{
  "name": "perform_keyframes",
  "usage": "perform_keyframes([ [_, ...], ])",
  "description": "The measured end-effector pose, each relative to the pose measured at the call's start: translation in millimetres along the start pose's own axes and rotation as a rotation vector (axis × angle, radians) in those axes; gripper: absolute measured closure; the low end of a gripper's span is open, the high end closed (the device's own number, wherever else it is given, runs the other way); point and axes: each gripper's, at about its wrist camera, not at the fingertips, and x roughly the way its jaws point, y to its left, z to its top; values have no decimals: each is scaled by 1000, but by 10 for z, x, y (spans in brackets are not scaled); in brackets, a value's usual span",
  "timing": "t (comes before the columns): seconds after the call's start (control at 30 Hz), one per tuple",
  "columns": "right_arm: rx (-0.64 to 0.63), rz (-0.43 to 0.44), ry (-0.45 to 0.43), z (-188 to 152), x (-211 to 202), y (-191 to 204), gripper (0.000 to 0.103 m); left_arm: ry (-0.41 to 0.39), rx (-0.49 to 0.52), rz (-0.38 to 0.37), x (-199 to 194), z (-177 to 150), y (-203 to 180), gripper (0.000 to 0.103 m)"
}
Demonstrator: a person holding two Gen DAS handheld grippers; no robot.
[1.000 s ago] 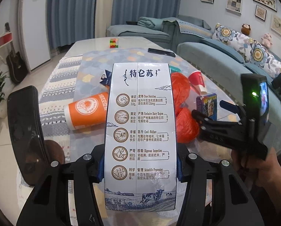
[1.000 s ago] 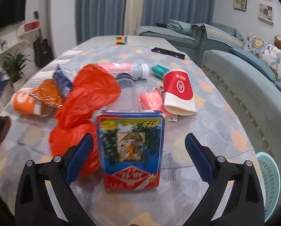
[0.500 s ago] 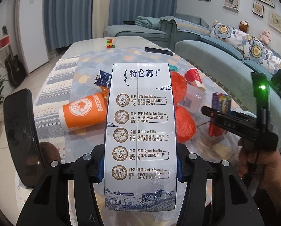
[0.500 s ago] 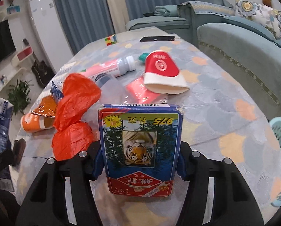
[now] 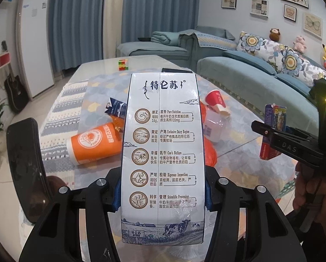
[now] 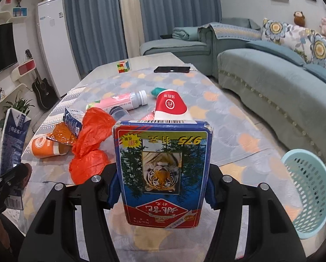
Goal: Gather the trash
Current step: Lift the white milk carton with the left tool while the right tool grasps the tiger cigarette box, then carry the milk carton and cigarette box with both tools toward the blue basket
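Observation:
My left gripper (image 5: 163,196) is shut on a tall white milk carton (image 5: 163,152), which stands upright between the pads and hides the table behind it. My right gripper (image 6: 161,187) is shut on a blue playing-card box (image 6: 163,166) with a tiger picture, held above the table. In the left wrist view that card box (image 5: 272,131) hangs at the right, clear of the cloth. Loose trash lies on the table: an orange paper cup (image 6: 45,147), a red plastic bag (image 6: 93,144), a red-and-white paper cup (image 6: 171,107), a pink bottle (image 6: 121,102) and a small blue carton (image 6: 72,121).
A light blue mesh basket (image 6: 309,194) stands on the floor off the table's right edge. A phone (image 6: 171,69) and a puzzle cube (image 6: 123,66) lie at the far end of the table. A teal sofa (image 6: 272,83) runs along the right.
The right gripper's jaws closed on the card box, then raised it off the table and away from the red bag. The left gripper kept its hold on the milk carton and stayed nearly in place.

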Motion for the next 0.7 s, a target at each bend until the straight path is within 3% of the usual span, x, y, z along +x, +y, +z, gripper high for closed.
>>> perform_keyframes([
  [0.7, 40, -38, -47, -15, -464, -306, 47, -21, 40, -25, -24, -18, -97, 51],
])
